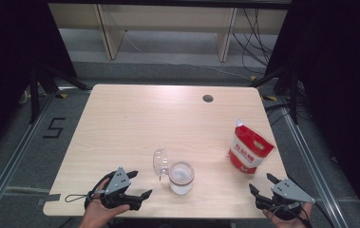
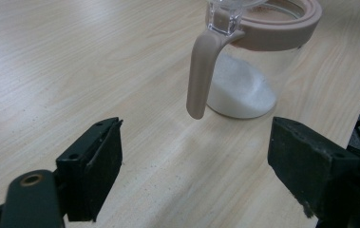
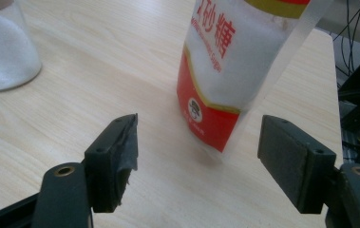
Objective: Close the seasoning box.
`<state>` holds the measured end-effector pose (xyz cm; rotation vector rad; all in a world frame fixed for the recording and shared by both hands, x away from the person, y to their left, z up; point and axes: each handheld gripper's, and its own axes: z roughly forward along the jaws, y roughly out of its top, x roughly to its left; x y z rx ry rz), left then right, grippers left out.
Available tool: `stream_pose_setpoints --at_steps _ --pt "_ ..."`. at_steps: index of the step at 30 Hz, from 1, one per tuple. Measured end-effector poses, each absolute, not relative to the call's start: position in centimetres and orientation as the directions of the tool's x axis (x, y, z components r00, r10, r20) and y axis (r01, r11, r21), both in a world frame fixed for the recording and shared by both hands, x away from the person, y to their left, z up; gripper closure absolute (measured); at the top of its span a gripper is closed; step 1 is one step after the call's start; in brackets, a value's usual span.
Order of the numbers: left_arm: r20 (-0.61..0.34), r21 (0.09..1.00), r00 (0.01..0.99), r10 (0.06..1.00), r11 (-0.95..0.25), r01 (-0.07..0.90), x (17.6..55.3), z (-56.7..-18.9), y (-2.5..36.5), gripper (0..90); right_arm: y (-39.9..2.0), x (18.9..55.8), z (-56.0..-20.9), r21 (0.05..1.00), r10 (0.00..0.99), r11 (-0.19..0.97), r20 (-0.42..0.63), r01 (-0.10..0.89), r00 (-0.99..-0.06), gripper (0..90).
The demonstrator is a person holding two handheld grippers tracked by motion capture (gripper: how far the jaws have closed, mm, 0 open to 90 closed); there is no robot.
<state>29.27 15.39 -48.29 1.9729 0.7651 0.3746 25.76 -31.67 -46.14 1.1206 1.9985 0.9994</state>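
A clear jar (image 1: pixel 181 178) part-filled with white granules stands near the table's (image 1: pixel 135 123) front edge, its hinged lid (image 1: pixel 160 163) swung open. The left gripper (image 1: pixel 137 185) sits wide open beside it, holding nothing. The right gripper (image 1: pixel 262 184), jaws also spread wide and empty, faces the upright red-and-white sugar pouch (image 1: pixel 250 148).

We see a clear jar (image 1: pixel 181 177) standing upright near the front edge of the table, partly filled with white sugar (image 2: pixel 241 92). Its rim is beige-pink, and its clear lid (image 1: pixel 160 162) is flipped open to the left. To the right, well apart, a red and white sugar bag (image 1: pixel 249 147) stands tilted, its top cut open.
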Motion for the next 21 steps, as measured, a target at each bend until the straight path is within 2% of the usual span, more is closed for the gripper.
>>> stream_pose_setpoints --at_steps 5,8,11,14,15,16,17,21 --pt "-0.025 0.866 0.767 0.641 -0.369 0.336 29.5 -48.1 15.6 29.9 -31.7 25.6 -46.5 0.841 0.881 0.355 -0.154 0.408 -0.447 30.6" --pt "-0.024 0.873 0.767 0.642 -0.359 0.329 29.5 -47.8 15.6 39.8 -31.7 25.5 -46.6 0.836 0.878 0.359 -0.153 0.414 -0.453 30.5" --pt "-0.027 0.887 0.785 0.619 -0.347 0.304 29.6 -47.7 15.7 57.9 -31.8 25.4 -46.5 0.831 0.870 0.387 -0.185 0.400 -0.457 30.5" --pt "-0.014 0.893 0.781 0.625 -0.343 0.290 29.4 -47.5 15.6 70.0 -31.8 24.9 -46.4 0.835 0.890 0.349 -0.153 0.424 -0.430 30.5" --pt "-0.001 0.894 0.789 0.614 -0.353 0.276 29.5 -47.3 15.7 73.5 -32.0 25.0 -46.4 0.833 0.880 0.369 -0.171 0.412 -0.443 30.5" --pt "-0.019 0.897 0.780 0.625 -0.333 0.289 29.5 -47.2 15.6 75.8 -31.9 24.9 -46.5 0.837 0.890 0.343 -0.145 0.427 -0.431 30.5" --pt "-0.019 0.895 0.779 0.626 -0.336 0.292 29.5 -46.9 15.6 78.9 -32.1 25.1 -46.5 0.833 0.875 0.376 -0.174 0.407 -0.452 30.5" --pt "-0.023 0.900 0.782 0.623 -0.328 0.288 29.6 -46.2 15.1 85.9 -32.1 25.1 -46.6 0.834 0.877 0.371 -0.171 0.408 -0.448 30.6"
